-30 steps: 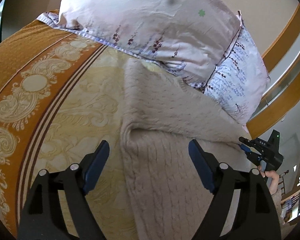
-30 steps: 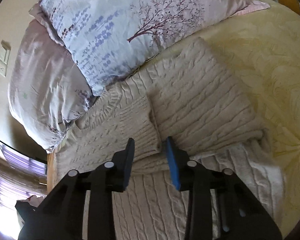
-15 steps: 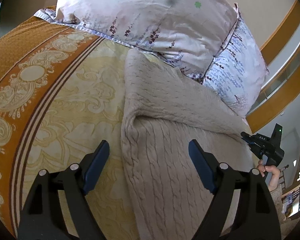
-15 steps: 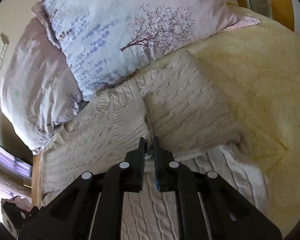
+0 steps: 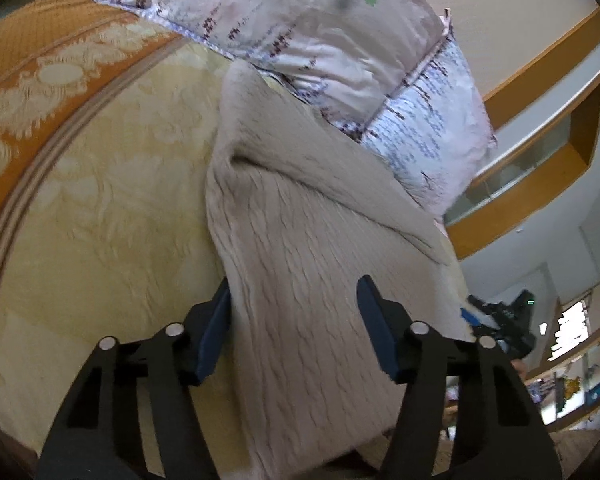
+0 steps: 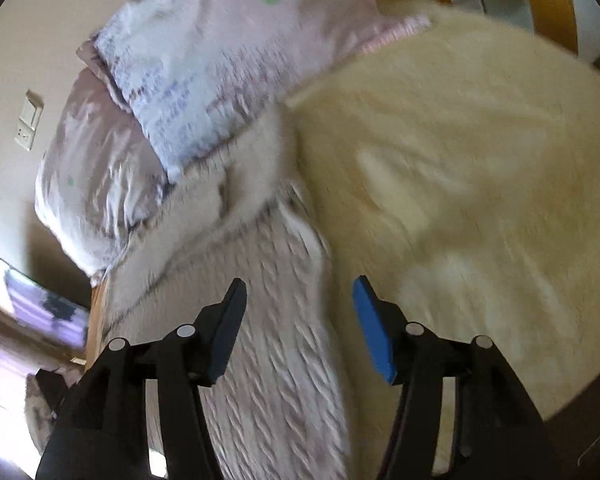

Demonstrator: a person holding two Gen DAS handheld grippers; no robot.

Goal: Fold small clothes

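Closing my left gripper (image 5: 294,324) around the side edge of the cream cable-knit sweater (image 5: 300,240) lying below the floral pillows (image 5: 300,28) on the yellow patterned bedspread (image 5: 100,208), my right gripper (image 6: 298,320) opening empty over its other edge (blurred), I risk pinching bedspread too.
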